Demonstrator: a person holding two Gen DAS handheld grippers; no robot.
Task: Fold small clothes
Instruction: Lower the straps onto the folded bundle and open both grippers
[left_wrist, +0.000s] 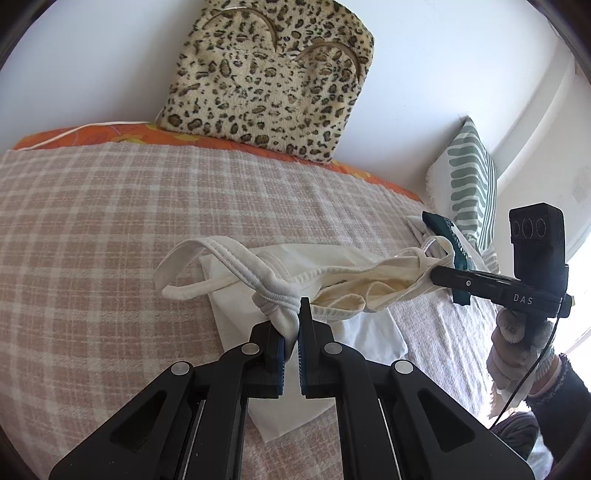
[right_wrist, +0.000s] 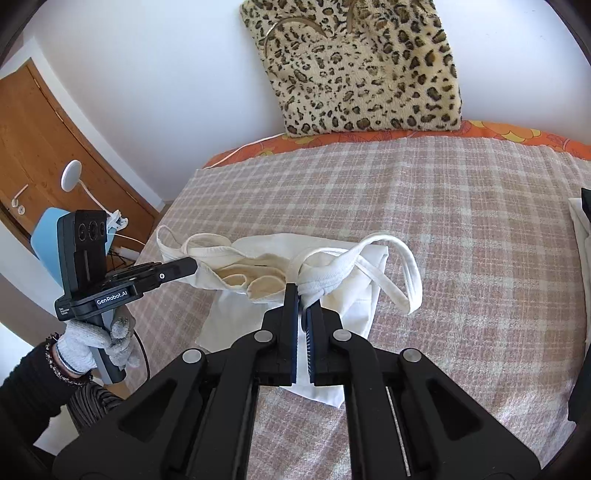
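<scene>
A small white top with thin straps (left_wrist: 343, 284) hangs stretched between my two grippers, above the checked bed cover (left_wrist: 110, 229). My left gripper (left_wrist: 293, 321) is shut on one bunched end of its ribbed band. My right gripper (left_wrist: 434, 275), seen from the side, is shut on the other end. In the right wrist view my right gripper (right_wrist: 303, 295) pinches the bunched band of the top (right_wrist: 258, 269), and my left gripper (right_wrist: 192, 266) holds the far end. A strap loop (right_wrist: 406, 277) dangles to the right. A flat white cloth (right_wrist: 240, 317) lies under the top.
A leopard-print cushion (left_wrist: 269, 85) leans on the wall at the head of the bed. A green striped pillow (left_wrist: 469, 184) and a pile of clothes (left_wrist: 447, 236) lie at the right. A wooden door (right_wrist: 44, 147) and a blue chair (right_wrist: 48, 236) stand beside the bed.
</scene>
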